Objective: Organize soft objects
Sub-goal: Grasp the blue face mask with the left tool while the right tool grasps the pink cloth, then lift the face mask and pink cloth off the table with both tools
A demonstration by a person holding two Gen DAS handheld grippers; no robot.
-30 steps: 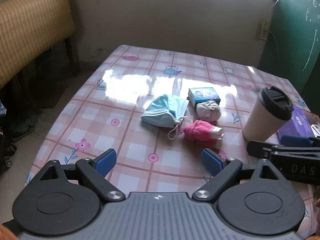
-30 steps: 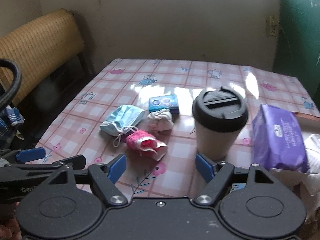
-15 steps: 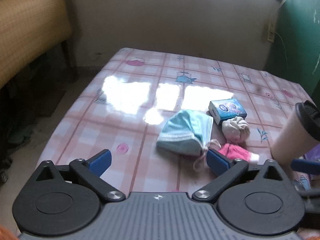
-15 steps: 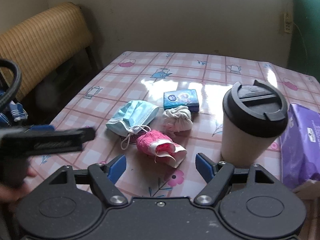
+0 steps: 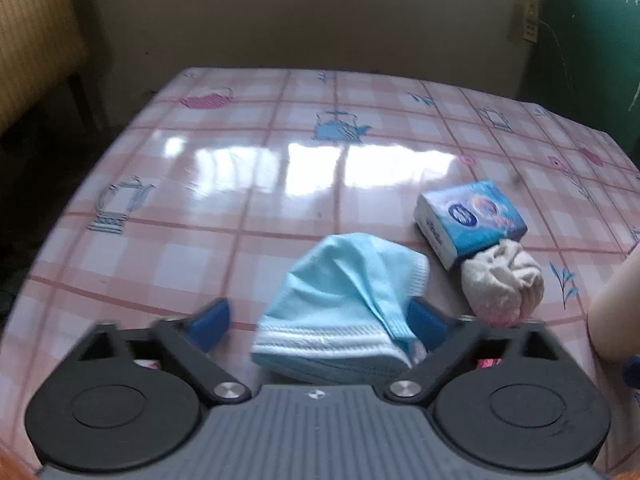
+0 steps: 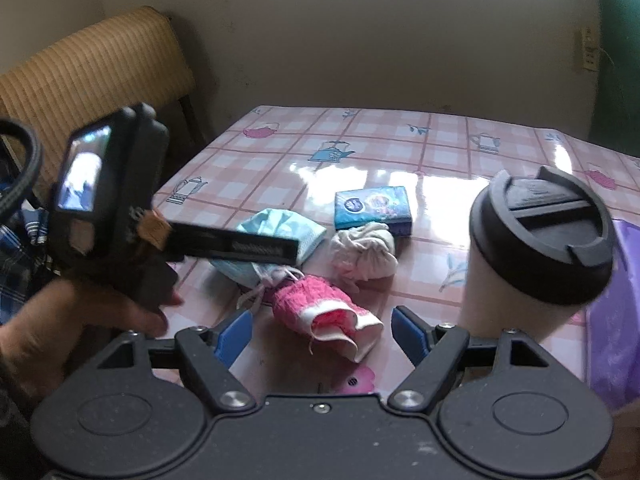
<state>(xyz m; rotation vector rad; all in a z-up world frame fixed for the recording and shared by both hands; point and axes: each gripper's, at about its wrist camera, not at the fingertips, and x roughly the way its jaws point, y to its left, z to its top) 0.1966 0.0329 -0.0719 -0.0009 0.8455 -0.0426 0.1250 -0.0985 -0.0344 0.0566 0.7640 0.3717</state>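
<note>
the blue mask lies on the checked table just beside the rolled socks, your left gripper has been closing around it without pinching yet, so sink lower and bite the folded middle, right gripper waiting open.

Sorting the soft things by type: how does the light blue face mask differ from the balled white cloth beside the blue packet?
The light blue face mask lies spread and pleated with white edging; the balled white cloth is bunched into a lump. The mask looks larger. The mask sits between the left gripper fingers; the cloth lies outside them, against the blue packet. Both are soft fabric on the checked table.
</note>
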